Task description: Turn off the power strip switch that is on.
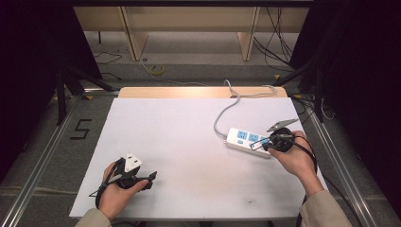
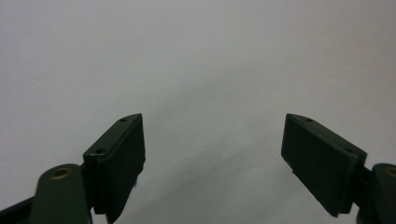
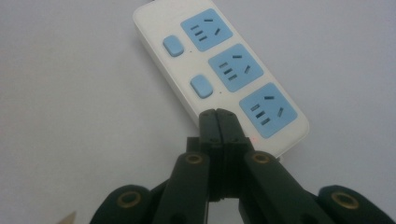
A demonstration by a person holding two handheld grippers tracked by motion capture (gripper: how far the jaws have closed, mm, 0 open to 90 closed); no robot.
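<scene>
White power strip (image 3: 219, 70) lying flat on the white table (image 1: 189, 142), over on the right side, angled a little, near the right edge. Three pale blue sockets (image 3: 233, 68) in a row along it, two pale blue switches (image 3: 201, 86) visible beside them. Grey cable (image 1: 227, 106) running from the strip's far end in a curve toward the back edge of the table. Right gripper (image 3: 218, 116) down at the near end of the strip, jaws pressed together with nothing between them, tips sitting on or just above the strip's edge where a third switch would fall, with a faint red glow just beside them; cannot tell whether the tips actually press on it. In the high view, right hand (image 1: 295, 158) wrapped around the gripper's body, beige sleeve (image 1: 324, 210) coming in from the bottom right. Far across the table, near the front left corner, left gripper (image 1: 153, 176) held low in the left hand (image 1: 116, 191), well apart from the strip. Jaws spread wide there, holding nothing, bare white tabletop between them in the left gripper view.
</scene>
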